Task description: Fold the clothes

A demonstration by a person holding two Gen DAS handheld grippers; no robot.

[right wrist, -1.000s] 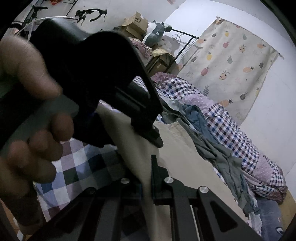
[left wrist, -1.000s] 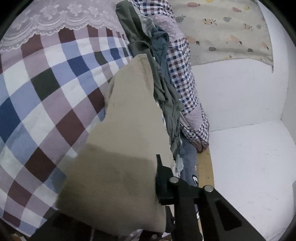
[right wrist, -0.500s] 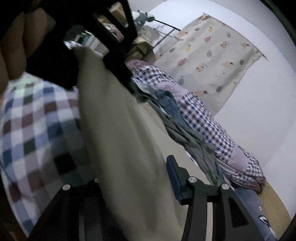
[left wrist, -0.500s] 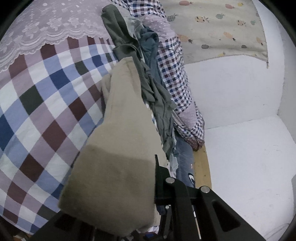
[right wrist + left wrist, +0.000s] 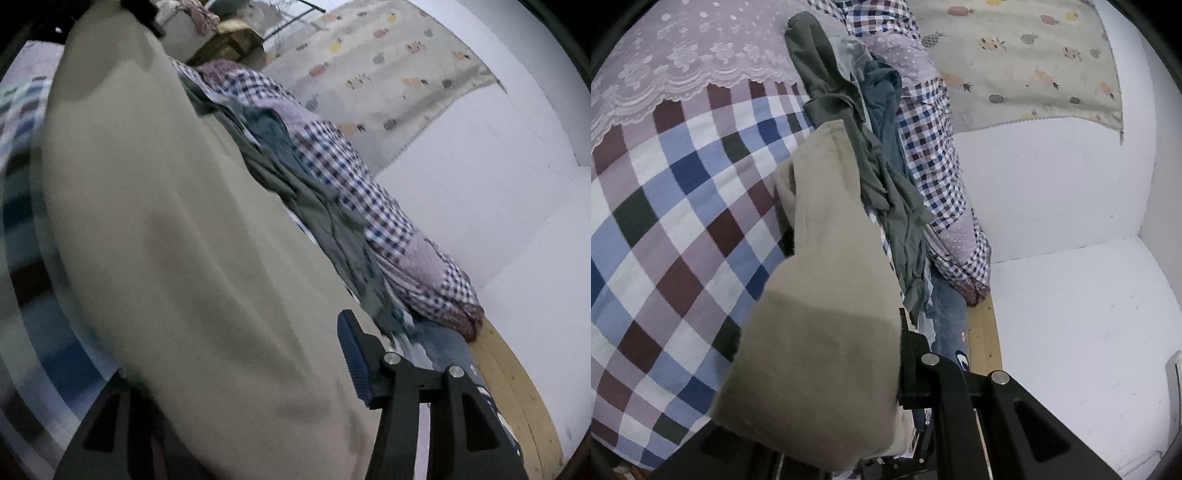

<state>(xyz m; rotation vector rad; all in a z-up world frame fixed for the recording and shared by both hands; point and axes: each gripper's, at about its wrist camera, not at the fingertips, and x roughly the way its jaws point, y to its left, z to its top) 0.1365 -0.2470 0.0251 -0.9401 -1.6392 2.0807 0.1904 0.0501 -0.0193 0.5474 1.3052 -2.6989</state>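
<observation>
A beige garment point(image 5: 820, 295) hangs lengthwise from my left gripper point(image 5: 895, 334), which is shut on its near edge. The cloth covers the left finger; only the black right finger point(image 5: 912, 354) shows. In the right wrist view the same beige garment point(image 5: 166, 240) fills the left and middle. It drapes between the spread fingers of my right gripper point(image 5: 236, 347), which is open. Its blue-padded right finger point(image 5: 354, 354) stands apart from the cloth, and the left fingertip is hidden behind it.
The checked bedsheet point(image 5: 665, 221) with a lace cover point(image 5: 683, 55) lies on the left. A heap of olive clothing point(image 5: 886, 192), teal clothing point(image 5: 882, 96) and a gingham quilt point(image 5: 934, 147) runs along the bed's wooden edge point(image 5: 986, 332). The white wall point(image 5: 1052, 184) and a fruit-print curtain point(image 5: 1015, 55) stand beyond.
My right gripper went from shut on the beige garment to open. The hand and left gripper have left the right view. The garment hangs longer and narrower from the left gripper.
</observation>
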